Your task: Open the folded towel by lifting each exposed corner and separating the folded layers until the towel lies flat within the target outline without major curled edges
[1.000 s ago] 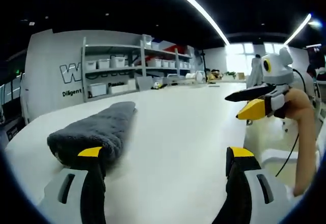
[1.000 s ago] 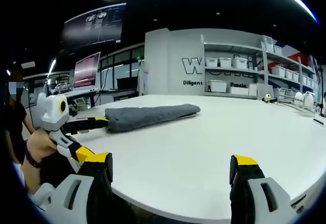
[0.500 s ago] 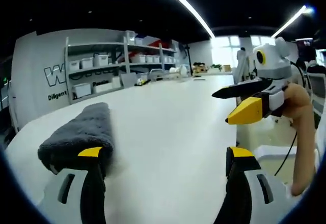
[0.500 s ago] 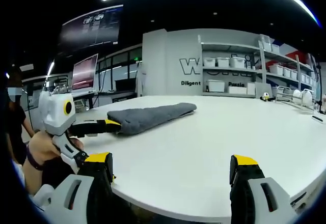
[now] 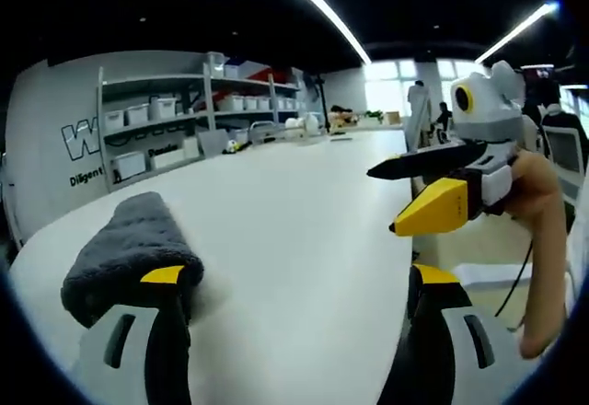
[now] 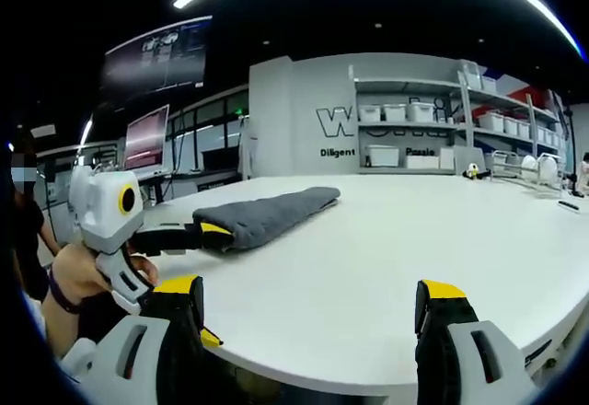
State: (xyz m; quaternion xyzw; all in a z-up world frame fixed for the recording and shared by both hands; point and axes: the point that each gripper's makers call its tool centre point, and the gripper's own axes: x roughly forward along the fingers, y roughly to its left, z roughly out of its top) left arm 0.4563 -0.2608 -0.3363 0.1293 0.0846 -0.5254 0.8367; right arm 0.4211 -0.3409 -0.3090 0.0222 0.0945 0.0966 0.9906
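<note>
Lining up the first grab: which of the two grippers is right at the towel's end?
The left gripper, its jaws reaching the grey towel; the right gripper hovers over bare table.

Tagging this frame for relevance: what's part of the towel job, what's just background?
Job: folded grey towel on the white table; left tongs, open beside its near end; right tongs, open.

Background: shelving with white bins; wall monitors.

Your left gripper (image 5: 293,281) hides the near end of the grey towel (image 5: 124,256) behind one jaw, so you cannot see its corners or layers there. The wall lettering (image 5: 77,138) is cut off by the shelves (image 5: 166,129).
</note>
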